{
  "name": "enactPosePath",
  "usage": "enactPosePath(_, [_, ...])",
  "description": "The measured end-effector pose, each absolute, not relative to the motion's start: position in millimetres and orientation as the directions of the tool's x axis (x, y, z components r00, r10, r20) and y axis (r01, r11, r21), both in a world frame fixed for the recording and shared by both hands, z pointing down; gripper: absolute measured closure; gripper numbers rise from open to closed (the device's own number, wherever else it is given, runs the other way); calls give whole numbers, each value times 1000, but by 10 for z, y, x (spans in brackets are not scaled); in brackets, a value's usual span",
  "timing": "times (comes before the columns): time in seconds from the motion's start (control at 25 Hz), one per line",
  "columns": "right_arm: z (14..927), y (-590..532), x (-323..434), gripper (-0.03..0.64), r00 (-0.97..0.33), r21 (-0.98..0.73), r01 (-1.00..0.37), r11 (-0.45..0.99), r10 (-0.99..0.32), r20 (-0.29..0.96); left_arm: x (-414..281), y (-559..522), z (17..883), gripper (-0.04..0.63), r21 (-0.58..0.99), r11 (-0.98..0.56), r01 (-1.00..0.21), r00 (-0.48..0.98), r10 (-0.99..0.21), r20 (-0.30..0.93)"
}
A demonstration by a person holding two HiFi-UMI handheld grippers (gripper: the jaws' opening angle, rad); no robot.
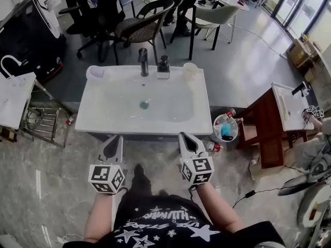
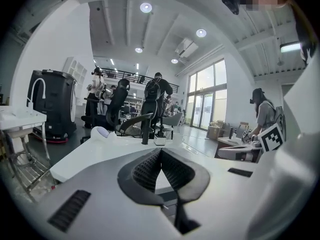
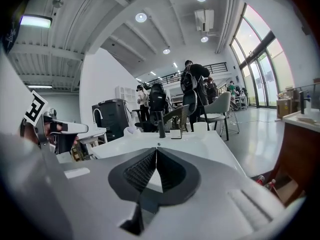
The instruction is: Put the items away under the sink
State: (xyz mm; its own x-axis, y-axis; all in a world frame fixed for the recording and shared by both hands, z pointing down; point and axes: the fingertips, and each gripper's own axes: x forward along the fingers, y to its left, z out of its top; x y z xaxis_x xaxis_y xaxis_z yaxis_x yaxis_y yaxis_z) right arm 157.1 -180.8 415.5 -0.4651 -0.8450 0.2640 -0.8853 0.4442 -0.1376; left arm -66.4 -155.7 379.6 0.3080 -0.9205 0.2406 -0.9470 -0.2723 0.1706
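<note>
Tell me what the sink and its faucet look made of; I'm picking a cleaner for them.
Sink: white, smooth and slightly glossy with soft reflections, so likely ceramic or cast resin. Faucet: dark, matte, slim rigid post, so probably coated metal; the coating itself can't be told.

A white sink (image 1: 111, 119) is standing with a soap bottle (image 1: 163, 67), a white cup (image 1: 190, 70) and a pale dish (image 1: 96, 72) sitting along its back edge. A white bucket (image 1: 216, 123) holding bottles is resting on the floor just right of it, with a red-capped bottle (image 1: 213, 147) lying beside it.
</note>
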Motion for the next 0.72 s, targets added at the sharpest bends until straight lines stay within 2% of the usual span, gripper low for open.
enactPosePath(0.72, [4007, -2892, 982, 614, -340, -114, -940, 321, -899, 277, -1070, -2841, 3832, 586, 232, -418, -878, 466, -857, 222])
